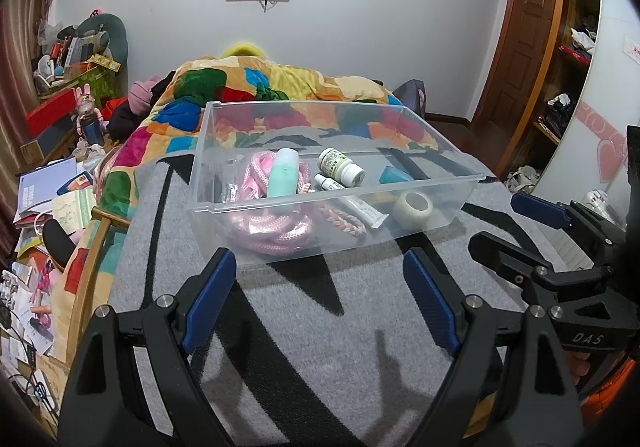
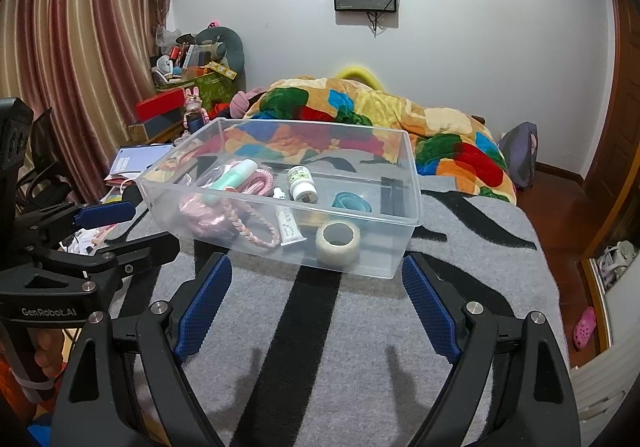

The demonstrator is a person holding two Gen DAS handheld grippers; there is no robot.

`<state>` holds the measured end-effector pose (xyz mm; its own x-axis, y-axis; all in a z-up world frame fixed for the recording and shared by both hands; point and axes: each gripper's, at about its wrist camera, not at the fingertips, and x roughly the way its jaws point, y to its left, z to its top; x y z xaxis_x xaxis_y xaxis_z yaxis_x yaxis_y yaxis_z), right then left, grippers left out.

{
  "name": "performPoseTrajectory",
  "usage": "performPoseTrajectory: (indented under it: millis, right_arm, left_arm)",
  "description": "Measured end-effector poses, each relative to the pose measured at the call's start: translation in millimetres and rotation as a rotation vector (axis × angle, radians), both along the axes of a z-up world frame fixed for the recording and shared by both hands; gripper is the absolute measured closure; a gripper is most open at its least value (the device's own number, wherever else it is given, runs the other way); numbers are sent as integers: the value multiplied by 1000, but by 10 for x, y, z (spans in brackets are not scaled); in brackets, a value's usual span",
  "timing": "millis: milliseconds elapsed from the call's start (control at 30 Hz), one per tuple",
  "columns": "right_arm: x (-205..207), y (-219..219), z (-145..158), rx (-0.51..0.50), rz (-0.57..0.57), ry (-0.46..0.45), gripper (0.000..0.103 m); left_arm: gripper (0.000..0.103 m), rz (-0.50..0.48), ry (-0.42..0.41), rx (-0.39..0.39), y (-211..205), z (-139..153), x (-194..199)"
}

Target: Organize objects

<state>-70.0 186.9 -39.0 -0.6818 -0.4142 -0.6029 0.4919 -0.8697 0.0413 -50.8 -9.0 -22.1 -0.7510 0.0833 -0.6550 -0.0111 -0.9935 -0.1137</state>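
The clear plastic bin (image 2: 404, 183) sits on the bed's grey striped blanket (image 2: 360, 327), straight ahead of both my grippers, its long side facing me. Inside lie pink rope (image 1: 276, 231), a mint bottle (image 1: 283, 177), and a tape roll (image 2: 337, 240) nearest my right gripper (image 2: 316, 311). My left gripper (image 1: 320, 299) and right both gape wide, empty.

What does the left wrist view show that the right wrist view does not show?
Only the left wrist view shows the wardrobe shelves and the right gripper, open. Only the right wrist view shows the curtain, a pink slipper and the left gripper, open. Both show the clear bin on the grey blanket, holding the pink rope, mint bottle, white pill bottle and tape roll.
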Motion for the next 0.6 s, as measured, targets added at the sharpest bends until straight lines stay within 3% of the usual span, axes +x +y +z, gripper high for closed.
performPoseTrajectory:
  millis: [600]
  right_arm:
    - [19, -4, 9, -4, -4, 0, 18]
  left_arm:
    - [17, 5, 22, -7, 15, 23, 21]
